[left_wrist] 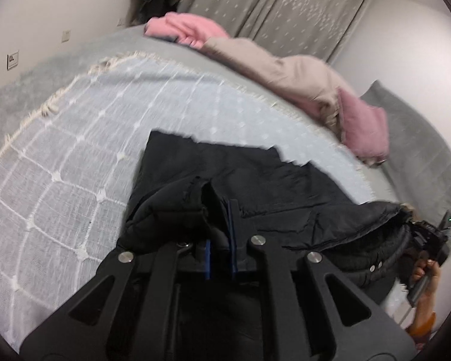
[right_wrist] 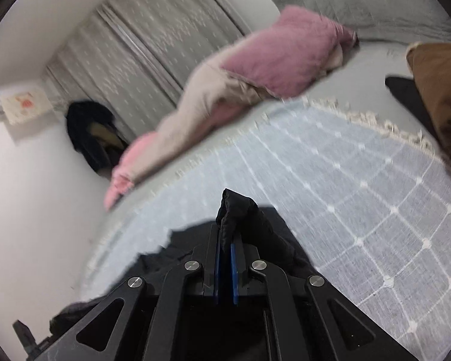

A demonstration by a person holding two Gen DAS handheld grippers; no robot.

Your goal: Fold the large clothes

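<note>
Left gripper nearly closed, blue pads pinching a bunched fold of the black jacket. Right gripper clamped tight on another edge of the same garment. Beyond both claws, jacket spread over a pale blue checked blanket with a fringed border. Farther ahead, pink and beige clothes heaped on the grey bed; patterned curtains behind.
</note>
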